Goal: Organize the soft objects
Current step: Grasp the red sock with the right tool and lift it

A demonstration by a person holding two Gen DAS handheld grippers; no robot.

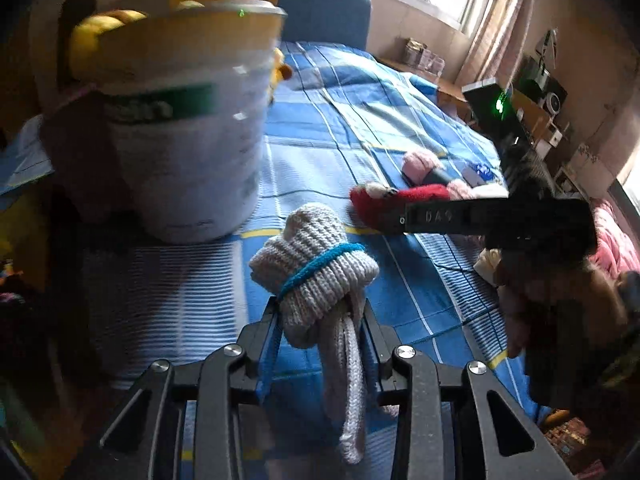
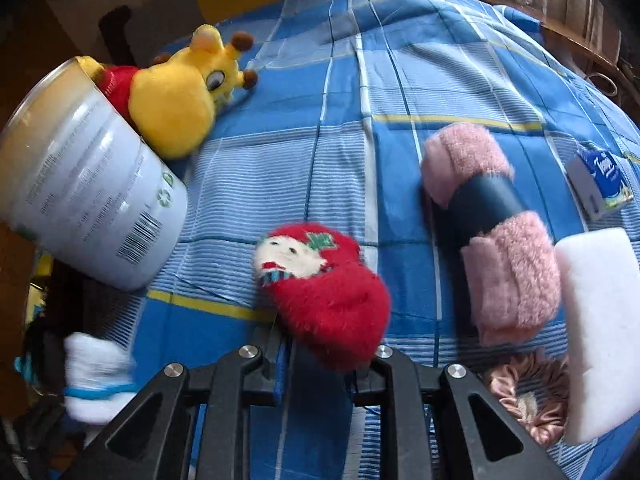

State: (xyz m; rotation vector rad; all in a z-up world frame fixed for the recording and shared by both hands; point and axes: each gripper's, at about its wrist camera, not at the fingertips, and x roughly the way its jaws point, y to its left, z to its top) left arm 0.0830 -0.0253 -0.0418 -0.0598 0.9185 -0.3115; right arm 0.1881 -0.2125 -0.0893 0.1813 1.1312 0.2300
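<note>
A: On the blue checked bedspread (image 2: 400, 80), we hold the left gripper (image 1: 320, 320) closed narrowly on a grey knitted sock bundle (image 1: 316, 280), tied with a blue band (image 1: 320, 266); its loose tail hangs down between the jaws; we judge it is lifted clear so it can go into the white tub (image 1: 188, 152) standing just ahead.

B: And the right gripper (image 2: 324, 364)?

A: Its jaws stand nearly together, pinching the near edge of the red fluffy sock (image 2: 328, 300) with the small face on it; the sock lies on the bedspread, not yet raised; we grip the edge because the bulk is too thick to span.

B: Where do the rest lie?

A: The yellow plush giraffe (image 2: 180, 96) leans against the tub's rim; the pink fluffy roll (image 2: 488, 232) in its dark sleeve lies to the right, with a white sponge block (image 2: 600, 320) just beside it and a satin scrunchie (image 2: 528, 400) below; a tissue pack (image 2: 600, 180) sits further off.

B: So the sorting is early?

A: We judge so; most soft things are outside the tub.
</note>
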